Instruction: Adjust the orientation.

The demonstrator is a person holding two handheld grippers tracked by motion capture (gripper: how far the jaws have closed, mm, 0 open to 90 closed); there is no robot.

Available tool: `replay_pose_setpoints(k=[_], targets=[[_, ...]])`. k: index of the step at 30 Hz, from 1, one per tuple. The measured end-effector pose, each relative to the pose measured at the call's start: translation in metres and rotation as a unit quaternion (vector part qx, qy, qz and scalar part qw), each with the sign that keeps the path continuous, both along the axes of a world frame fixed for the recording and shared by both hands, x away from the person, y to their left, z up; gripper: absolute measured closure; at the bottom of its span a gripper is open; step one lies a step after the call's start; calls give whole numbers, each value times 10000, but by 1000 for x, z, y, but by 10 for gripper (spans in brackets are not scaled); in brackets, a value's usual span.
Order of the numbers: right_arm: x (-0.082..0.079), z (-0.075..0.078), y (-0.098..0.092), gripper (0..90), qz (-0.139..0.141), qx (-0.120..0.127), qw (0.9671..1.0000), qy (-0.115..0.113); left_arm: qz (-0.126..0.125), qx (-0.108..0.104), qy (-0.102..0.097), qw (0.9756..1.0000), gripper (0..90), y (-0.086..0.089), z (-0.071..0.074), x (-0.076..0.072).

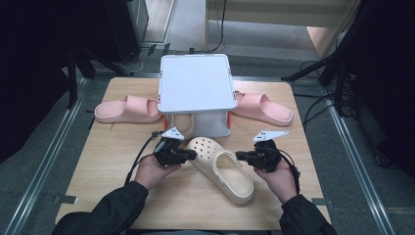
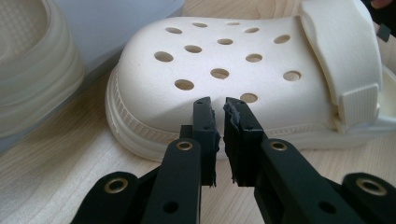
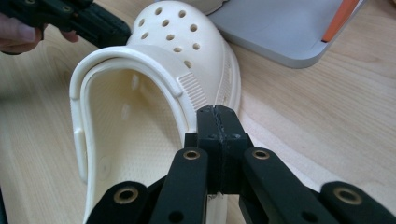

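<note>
A cream clog (image 1: pixel 221 169) lies on its sole on the wooden counter (image 1: pixel 112 161), toe toward a small white shoe rack (image 1: pixel 195 83) at the back, heel toward the person. A hand on each side holds a tool. The left tool (image 1: pixel 192 154) rests just beside the clog's holed toe, its jaws a narrow slit apart with nothing between them. The right tool (image 1: pixel 240 155) sits at the clog's other side, near the strap, jaws pressed fully together and empty.

With both tools closed down, pushing in now would likely only shove or spin the light clog across the counter, perhaps into the rack, instead of gripping it.

The high view shows two pink slides, one (image 1: pixel 128 109) to the left of the rack and one (image 1: pixel 263 107) to the right. The left gripper view shows the slit between the left jaws and, at its edge, another pale shoe (image 2: pixel 35 70) under the rack. The right gripper view looks into the clog's open foot bed.
</note>
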State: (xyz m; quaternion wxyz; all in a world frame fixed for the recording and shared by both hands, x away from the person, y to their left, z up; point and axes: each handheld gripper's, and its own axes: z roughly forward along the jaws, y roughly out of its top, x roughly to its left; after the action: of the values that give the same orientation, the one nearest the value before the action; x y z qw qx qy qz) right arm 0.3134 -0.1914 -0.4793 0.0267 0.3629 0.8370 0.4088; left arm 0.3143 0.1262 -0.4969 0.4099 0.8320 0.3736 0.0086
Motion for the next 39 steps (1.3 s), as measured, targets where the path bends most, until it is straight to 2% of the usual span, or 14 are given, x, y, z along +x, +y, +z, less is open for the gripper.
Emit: replay_pose_setpoints(k=[6, 8, 11, 16, 22, 24, 26, 29, 31, 33, 36, 39], targets=[[-12, 0, 2, 900, -50, 29, 9999, 84, -2, -7, 14, 10000, 827, -2, 0, 7], [-18, 0, 3, 900, -123, -4, 9999, 65, -16, -46, 69, 10000, 836, -2, 0, 11], [-24, -2, 5, 900, -308, 109, 9993, 205, 34, -115, 114, 9999, 843, -3, 0, 16], [-35, -3, 9, 900, -441, 168, 9987, 207, 5, -41, 33, 10000, 848, -7, 1, 20], [-45, -5, 11, 900, -625, 326, 9969, 341, -39, -60, 11, 10000, 856, -13, 1, 25], [-49, -6, 12, 900, -692, 341, 9965, 328, -60, -104, 54, 9999, 865, -14, 1, 26], [-52, -6, 13, 900, -721, 223, 9967, 289, -68, -76, 32, 9999, 874, -15, 2, 27], [-51, -5, 11, 834, -747, 137, 9970, 170, -106, -33, 74, 9999, 864, -13, 5, 28], [-51, -2, 8, 827, -819, 247, 9962, 169, -108, -66, 81, 9999, 865, -11, 8, 29], [-52, 2, 4, 783, -854, 375, 9956, 114, -115, -132, 131, 9998, 866, -8, 13, 28], [-55, 7, 1, 698, -870, 552, 9947, 36, -277, -253, 409, 9985, 864, -4, 20, 28], [-57, 9, 3, 617, -798, 602, 9950, 59, -387, -375, 464, 9975, 867, -2, 31, 23]])
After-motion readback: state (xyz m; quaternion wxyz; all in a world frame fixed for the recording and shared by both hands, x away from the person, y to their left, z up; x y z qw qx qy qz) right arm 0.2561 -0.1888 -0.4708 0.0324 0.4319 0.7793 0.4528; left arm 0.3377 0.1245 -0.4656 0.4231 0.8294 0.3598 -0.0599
